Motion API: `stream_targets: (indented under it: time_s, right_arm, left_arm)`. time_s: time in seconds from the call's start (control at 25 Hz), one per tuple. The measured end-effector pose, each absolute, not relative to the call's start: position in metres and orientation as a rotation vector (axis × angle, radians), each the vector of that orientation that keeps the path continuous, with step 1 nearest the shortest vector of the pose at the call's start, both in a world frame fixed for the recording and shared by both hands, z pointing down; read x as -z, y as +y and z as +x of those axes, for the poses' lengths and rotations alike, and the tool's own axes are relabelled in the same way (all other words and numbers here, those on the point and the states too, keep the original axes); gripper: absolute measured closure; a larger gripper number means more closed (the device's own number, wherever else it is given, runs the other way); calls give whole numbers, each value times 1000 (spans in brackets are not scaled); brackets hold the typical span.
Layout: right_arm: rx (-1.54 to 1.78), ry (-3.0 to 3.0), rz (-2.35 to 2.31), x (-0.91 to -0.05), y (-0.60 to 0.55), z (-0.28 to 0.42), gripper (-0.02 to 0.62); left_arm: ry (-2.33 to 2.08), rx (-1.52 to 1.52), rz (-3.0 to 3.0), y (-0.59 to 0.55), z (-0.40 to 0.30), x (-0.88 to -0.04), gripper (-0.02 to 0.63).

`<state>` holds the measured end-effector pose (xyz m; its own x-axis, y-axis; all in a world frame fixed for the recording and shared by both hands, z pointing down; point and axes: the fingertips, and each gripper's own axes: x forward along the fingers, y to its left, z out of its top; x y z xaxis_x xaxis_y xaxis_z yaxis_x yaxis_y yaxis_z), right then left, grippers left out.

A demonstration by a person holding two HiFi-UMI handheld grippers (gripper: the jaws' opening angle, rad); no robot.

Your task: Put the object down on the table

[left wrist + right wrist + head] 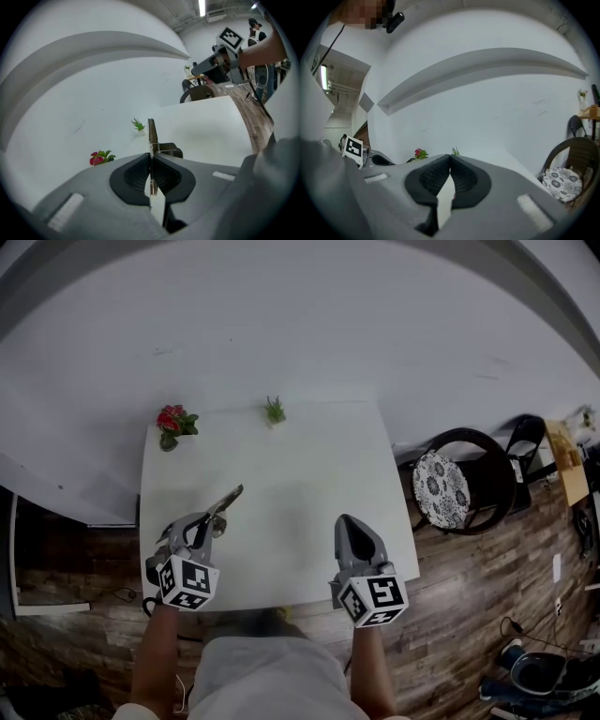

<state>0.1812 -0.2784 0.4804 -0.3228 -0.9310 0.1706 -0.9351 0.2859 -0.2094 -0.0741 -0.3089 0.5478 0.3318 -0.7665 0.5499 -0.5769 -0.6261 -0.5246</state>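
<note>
Flat metal object (228, 497) sits clamped edge-on in the left gripper (151, 161), over the table (309, 465) near its front-left corner, the right gripper (449, 161) being closed and empty; advisable to lower it flat onto bare surface before releasing.

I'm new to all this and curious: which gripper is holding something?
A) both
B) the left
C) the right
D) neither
B: the left gripper is shut on a thin metal piece, while the right gripper is shut with nothing between its jaws.
</note>
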Motion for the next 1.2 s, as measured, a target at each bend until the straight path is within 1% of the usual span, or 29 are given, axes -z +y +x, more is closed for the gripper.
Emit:
stream_targets:
  time_s: [0.72,1.2]
  right_arm:
    - [-429,-2502,1795,-487,-278,185,592]
    - [-441,-2497,1775,-493,-280,190,592]
  left_arm:
    - [894,1480,-2083,-303,-59,-623,595]
    - [758,1606,-1995,-299,-54,-659,595]
